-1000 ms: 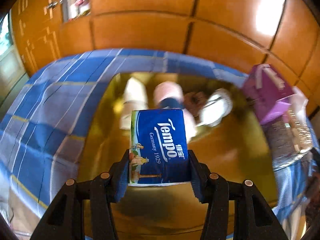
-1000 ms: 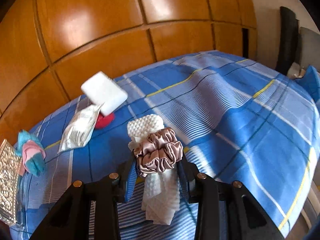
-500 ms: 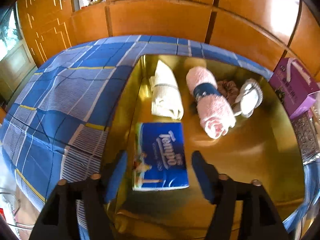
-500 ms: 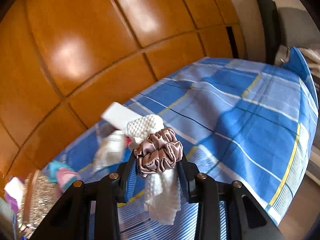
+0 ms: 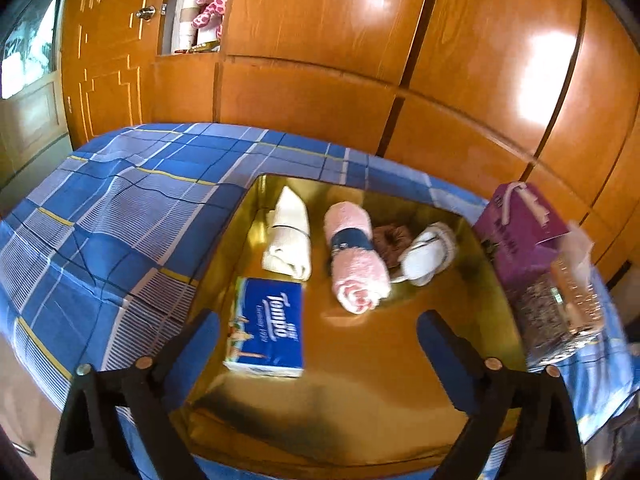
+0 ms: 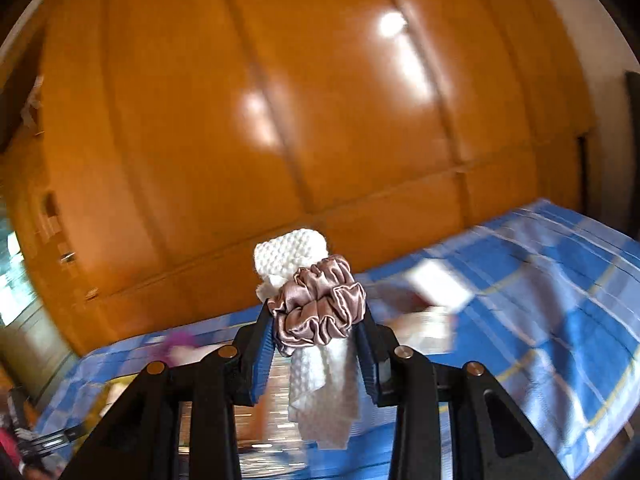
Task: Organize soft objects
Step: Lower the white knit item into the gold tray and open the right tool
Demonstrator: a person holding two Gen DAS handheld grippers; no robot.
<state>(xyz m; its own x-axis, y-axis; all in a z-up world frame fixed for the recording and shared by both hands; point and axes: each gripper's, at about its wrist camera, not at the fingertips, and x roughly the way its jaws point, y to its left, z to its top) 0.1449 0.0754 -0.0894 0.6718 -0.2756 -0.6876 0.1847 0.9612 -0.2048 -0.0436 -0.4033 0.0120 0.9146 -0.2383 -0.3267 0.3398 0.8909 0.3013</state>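
Released since a second ago, the glossy blue tissue pack (image 5: 266, 330) lies flat in the gold tray (image 5: 360, 432), between the wide-open fingers of the left gripper (image 5: 318, 344), touching neither. Beyond the pack lie one cream folded cloth (image 5: 289, 240) and one pink rolled towel (image 5: 356, 258). Right gripper (image 6: 318, 354) still pinches one white waffle-textured cloth (image 6: 320, 396) ringed by one satin scrunchie (image 6: 318, 312).

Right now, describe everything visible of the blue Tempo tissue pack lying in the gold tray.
The blue Tempo tissue pack is a flat rectangular packet in glossy wrap, with white slanted lettering and a small picture strip along one edge; its side face looks white. It lies flat, label up, on the floor of the shiny gold tray, near the tray's left wall. The rolled cream towel lies just beyond it; contact is unclear. The open left gripper is clear of it, one finger beside it.
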